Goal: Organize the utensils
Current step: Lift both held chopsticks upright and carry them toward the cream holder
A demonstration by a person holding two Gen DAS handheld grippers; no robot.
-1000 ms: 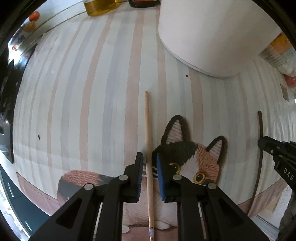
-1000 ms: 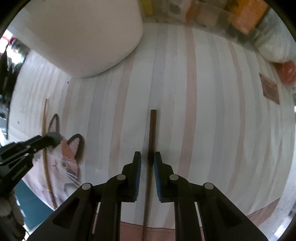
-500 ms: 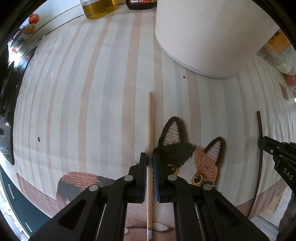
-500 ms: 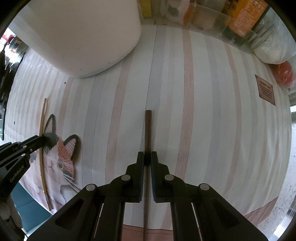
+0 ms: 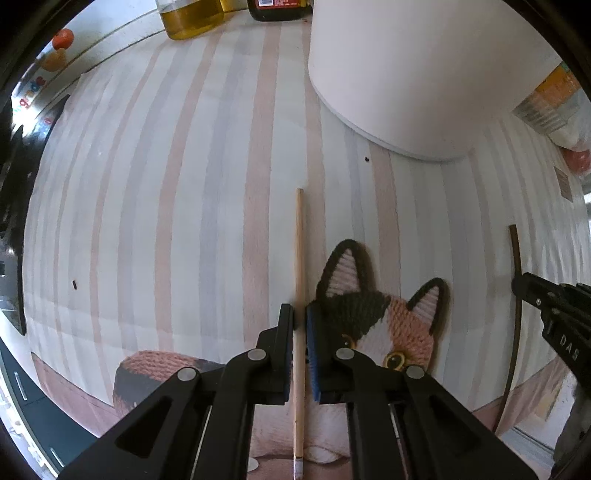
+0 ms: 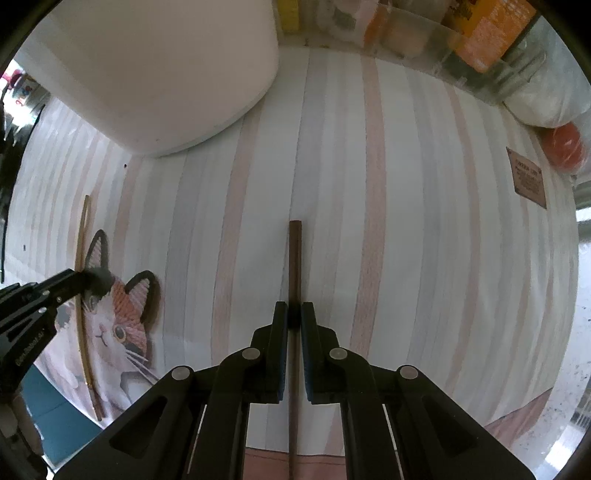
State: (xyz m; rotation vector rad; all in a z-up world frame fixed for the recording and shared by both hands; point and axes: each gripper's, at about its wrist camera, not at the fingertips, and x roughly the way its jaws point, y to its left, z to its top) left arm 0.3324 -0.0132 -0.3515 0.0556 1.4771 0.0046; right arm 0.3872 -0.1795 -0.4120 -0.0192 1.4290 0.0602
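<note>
My left gripper point(image 5: 300, 325) is shut on a light wooden chopstick point(image 5: 299, 254) that points away from me over the striped cloth point(image 5: 184, 192). My right gripper point(image 6: 294, 317) is shut on a dark brown chopstick point(image 6: 294, 258), also pointing away. The dark chopstick point(image 5: 515, 280) and the right gripper point(image 5: 554, 306) show at the right of the left wrist view. The light chopstick point(image 6: 82, 266) and the left gripper point(image 6: 79, 282) show at the left of the right wrist view. A large white round container point(image 5: 413, 74) stands just beyond; it also shows in the right wrist view point(image 6: 147, 70).
A cat picture point(image 5: 384, 314) is on the cloth by the left gripper. Oil and sauce bottles point(image 5: 192, 14) stand at the back left. Packets and a clear tub point(image 6: 461, 33), a white bag point(image 6: 543, 99) and an orange thing point(image 6: 565, 147) line the back right.
Both grippers have closed on their chopsticks. The views have shifted slightly, with more of the back of the counter showing.
</note>
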